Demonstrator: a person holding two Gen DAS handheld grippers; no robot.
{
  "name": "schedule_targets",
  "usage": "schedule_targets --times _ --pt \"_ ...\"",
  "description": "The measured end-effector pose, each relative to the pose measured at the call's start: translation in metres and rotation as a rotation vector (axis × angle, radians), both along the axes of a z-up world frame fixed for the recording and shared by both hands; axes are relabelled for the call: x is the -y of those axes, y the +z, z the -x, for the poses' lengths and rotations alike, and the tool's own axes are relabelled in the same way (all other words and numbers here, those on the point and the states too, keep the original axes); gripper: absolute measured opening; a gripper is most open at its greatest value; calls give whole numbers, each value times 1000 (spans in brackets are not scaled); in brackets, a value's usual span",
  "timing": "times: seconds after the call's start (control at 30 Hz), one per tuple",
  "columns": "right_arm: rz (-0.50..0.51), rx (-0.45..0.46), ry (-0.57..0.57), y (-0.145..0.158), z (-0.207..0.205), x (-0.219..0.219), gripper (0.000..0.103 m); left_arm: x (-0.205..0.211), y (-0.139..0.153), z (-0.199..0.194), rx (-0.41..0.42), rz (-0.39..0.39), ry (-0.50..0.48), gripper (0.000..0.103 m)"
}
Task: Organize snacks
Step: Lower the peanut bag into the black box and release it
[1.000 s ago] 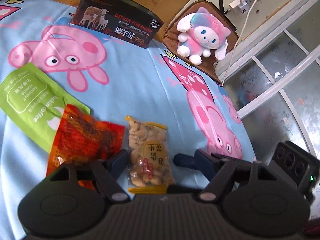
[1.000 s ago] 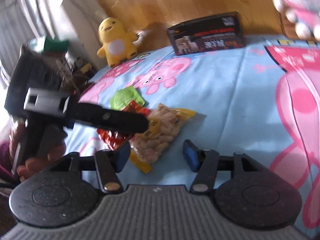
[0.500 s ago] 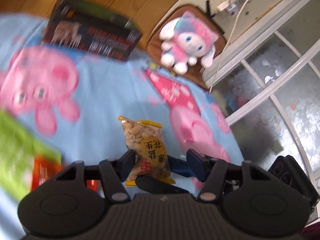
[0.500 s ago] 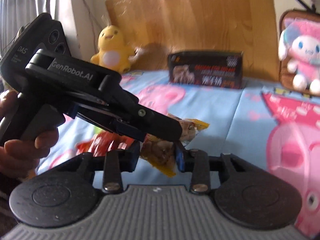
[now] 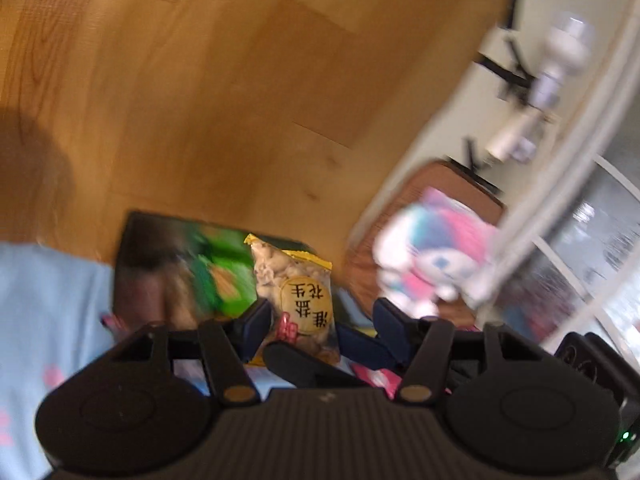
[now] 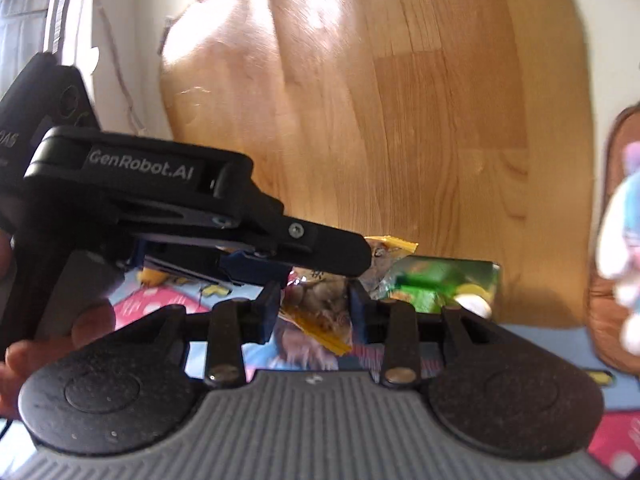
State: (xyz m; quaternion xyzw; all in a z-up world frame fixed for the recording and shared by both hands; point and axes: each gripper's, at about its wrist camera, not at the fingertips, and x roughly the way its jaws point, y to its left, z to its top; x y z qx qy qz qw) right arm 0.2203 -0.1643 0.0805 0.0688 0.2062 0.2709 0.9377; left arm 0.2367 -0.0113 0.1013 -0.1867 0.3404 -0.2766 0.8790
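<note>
Peanut packet (image 5: 298, 300) hangs lifted above the bed (image 5: 44, 300), pinched by the right gripper (image 6: 314, 306); the left gripper (image 5: 320, 322), jaws spread apart, flanks it before the dark box (image 5: 148, 264).

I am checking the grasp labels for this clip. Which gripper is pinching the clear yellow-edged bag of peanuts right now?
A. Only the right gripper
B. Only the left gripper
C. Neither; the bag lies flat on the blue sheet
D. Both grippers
A. In the right wrist view the right gripper has both blue pads pressed on the clear yellow-edged bag of peanuts, while the left gripper stands open, only one finger beside the bag.
</note>
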Motion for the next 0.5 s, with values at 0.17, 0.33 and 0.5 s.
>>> schedule_targets --times 0.17,0.33,0.5 --pt "15 -19 -16 -24 -38 -21 43 -14 -24 -44 -53 -14 67 57" --pt "35 6 -67 -37 -45 -28 58 -26 -40 -59 -61 -28 132 57" --pt "1 26 -87 -22 -28 -10 58 -40 -30 -38 -36 15 141 57"
